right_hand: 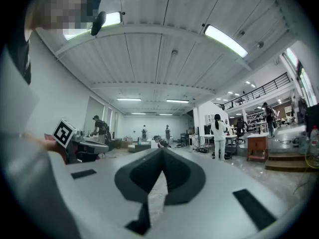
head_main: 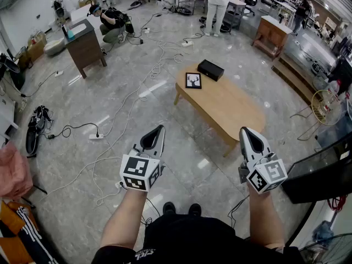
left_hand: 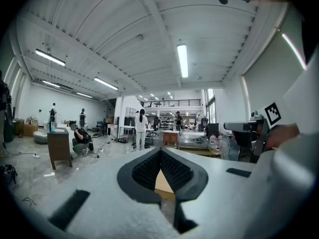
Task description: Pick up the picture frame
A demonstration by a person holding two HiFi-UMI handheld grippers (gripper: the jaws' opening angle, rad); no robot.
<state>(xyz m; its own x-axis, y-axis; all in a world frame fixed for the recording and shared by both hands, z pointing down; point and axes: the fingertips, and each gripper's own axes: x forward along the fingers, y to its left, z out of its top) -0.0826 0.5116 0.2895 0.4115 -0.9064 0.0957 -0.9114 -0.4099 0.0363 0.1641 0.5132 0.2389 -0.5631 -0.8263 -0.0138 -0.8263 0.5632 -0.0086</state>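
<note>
The picture frame, black with a white deer-head print, lies flat on the far left end of a low wooden table. A black box sits just behind it. Both grippers are held level over the floor, well short of the table. My left gripper is shut and empty, its tips meeting in the left gripper view. My right gripper is also shut with nothing in it, as its own view shows. The frame appears in neither gripper view.
Cables and a power strip trail over the floor to the left. A dark cabinet and a crouching person are at the back left. A person stands behind the table. A fan and a dark screen stand at the right.
</note>
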